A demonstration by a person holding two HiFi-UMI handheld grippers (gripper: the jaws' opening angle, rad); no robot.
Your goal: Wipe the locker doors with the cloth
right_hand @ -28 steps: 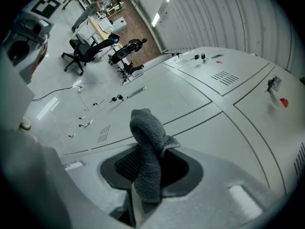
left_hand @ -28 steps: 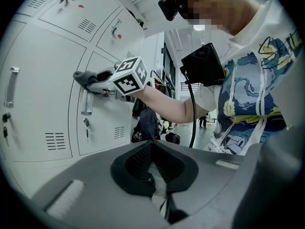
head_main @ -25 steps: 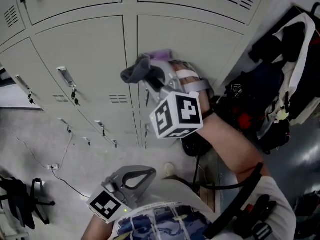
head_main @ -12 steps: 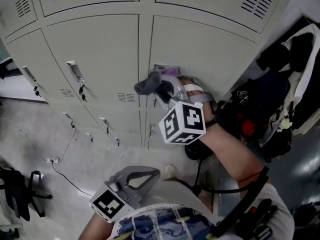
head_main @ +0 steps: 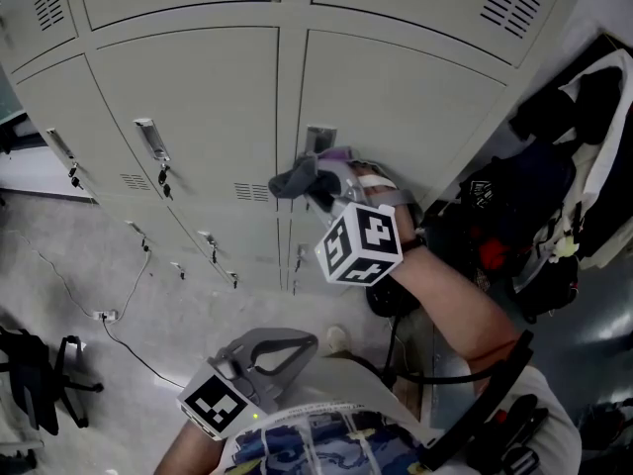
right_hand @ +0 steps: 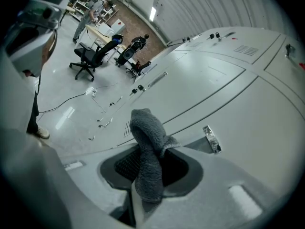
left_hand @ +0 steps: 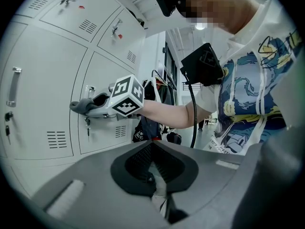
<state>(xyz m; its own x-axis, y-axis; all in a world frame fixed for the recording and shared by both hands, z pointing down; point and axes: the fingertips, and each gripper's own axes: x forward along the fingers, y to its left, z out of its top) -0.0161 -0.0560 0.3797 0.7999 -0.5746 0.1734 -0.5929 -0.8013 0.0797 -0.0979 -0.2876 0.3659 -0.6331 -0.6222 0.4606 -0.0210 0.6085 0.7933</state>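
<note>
A grey cloth (head_main: 295,178) is bunched in my right gripper (head_main: 315,182), which is shut on it and holds it against a pale grey locker door (head_main: 396,97) close to the metal latch (head_main: 318,140). In the right gripper view the cloth (right_hand: 147,149) stands up between the jaws, with the latch (right_hand: 211,139) just beyond. In the left gripper view the cloth (left_hand: 82,106) shows at the door face. My left gripper (head_main: 267,352) hangs low near my body, jaws shut with nothing held; in its own view the left gripper (left_hand: 156,190) shows closed.
More locker doors (head_main: 198,97) with handles and hanging keys (head_main: 163,178) lie to the left. Dark bags and clothes (head_main: 539,186) hang at the right. A cable (head_main: 109,315) runs over the floor, with office chairs (right_hand: 93,56) further back.
My right gripper with the cloth has moved down and right across the door toward the latch, then shifted only slightly. The left gripper has stayed put.
</note>
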